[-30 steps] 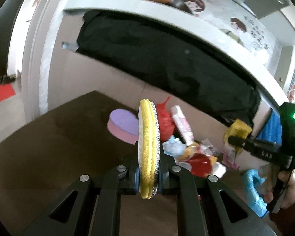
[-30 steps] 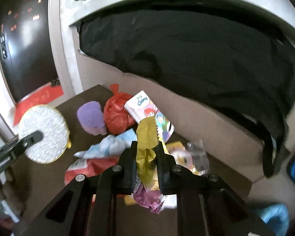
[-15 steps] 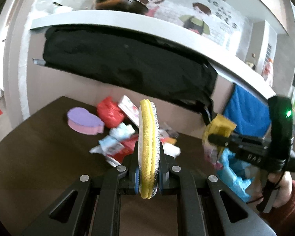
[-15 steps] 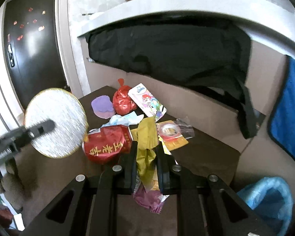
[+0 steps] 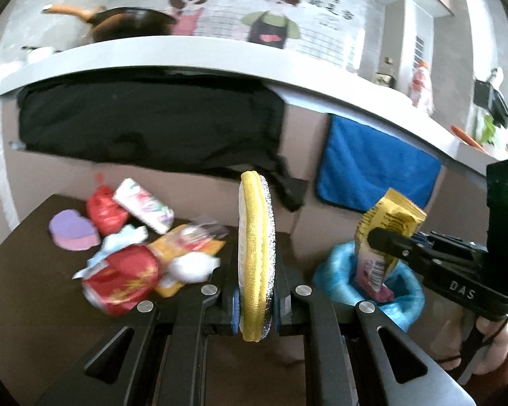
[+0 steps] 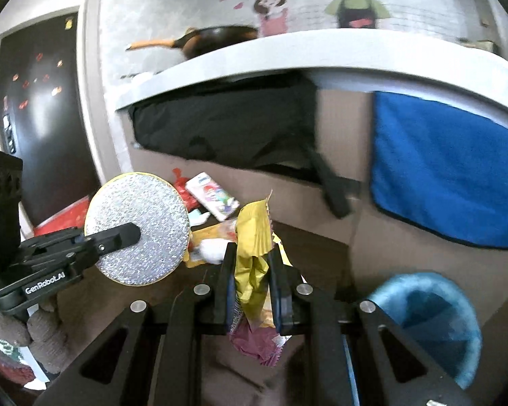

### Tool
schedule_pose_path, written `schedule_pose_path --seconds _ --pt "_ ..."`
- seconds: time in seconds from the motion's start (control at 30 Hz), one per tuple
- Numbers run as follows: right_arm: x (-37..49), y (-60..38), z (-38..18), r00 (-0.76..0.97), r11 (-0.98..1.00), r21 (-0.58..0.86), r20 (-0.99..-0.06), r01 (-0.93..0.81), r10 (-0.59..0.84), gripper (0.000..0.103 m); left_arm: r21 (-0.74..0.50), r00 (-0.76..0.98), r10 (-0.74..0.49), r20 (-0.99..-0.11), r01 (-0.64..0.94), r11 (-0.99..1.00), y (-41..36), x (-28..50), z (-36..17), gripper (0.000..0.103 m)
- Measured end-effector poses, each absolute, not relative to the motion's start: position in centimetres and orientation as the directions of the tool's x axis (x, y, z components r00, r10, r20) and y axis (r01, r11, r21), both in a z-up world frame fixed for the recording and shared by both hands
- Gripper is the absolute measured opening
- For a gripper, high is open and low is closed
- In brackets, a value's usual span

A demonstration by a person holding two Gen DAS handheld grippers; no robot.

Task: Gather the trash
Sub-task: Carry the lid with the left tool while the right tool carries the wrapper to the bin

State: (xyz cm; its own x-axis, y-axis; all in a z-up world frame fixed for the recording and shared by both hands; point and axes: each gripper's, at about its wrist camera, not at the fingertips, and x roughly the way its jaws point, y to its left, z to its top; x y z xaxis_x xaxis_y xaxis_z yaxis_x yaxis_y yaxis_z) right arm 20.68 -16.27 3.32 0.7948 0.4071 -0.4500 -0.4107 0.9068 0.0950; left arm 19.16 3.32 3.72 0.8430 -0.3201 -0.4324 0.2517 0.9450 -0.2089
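Observation:
My left gripper point(image 5: 255, 308) is shut on a round yellow and silver scouring pad point(image 5: 255, 250), held upright on its edge; its silver face shows in the right wrist view point(image 6: 137, 228). My right gripper point(image 6: 253, 299) is shut on a yellow and pink snack wrapper point(image 6: 253, 243), held above a bin lined with a blue bag point(image 6: 426, 318); the wrapper also shows in the left wrist view point(image 5: 386, 233) over that bin point(image 5: 335, 277). A pile of trash lies on the dark table point(image 5: 30, 304): a red packet point(image 5: 122, 280), a red bag point(image 5: 105, 209), a tissue pack point(image 5: 142, 203).
A purple heart-shaped sponge point(image 5: 72, 235) lies at the table's far left. A black cloth point(image 5: 145, 128) and a blue towel point(image 5: 372, 169) hang from the white counter edge behind. A pan point(image 5: 125, 27) sits on the counter.
Both grippers have swung to the right with their loads. The blue-lined bin has come into view, and the wrapper now hangs over it. The trash pile has shifted to the left.

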Motion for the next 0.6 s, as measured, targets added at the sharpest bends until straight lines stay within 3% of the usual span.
schedule_pose_path --seconds 0.6 --pt "19.0 -33.7 0.1 0.874 0.979 0.168 -0.451 -0.114 0.179 0.015 -0.122 0.725 -0.471 -0.502 0.48 0.869 -15.7 22.6 1.9 0.014"
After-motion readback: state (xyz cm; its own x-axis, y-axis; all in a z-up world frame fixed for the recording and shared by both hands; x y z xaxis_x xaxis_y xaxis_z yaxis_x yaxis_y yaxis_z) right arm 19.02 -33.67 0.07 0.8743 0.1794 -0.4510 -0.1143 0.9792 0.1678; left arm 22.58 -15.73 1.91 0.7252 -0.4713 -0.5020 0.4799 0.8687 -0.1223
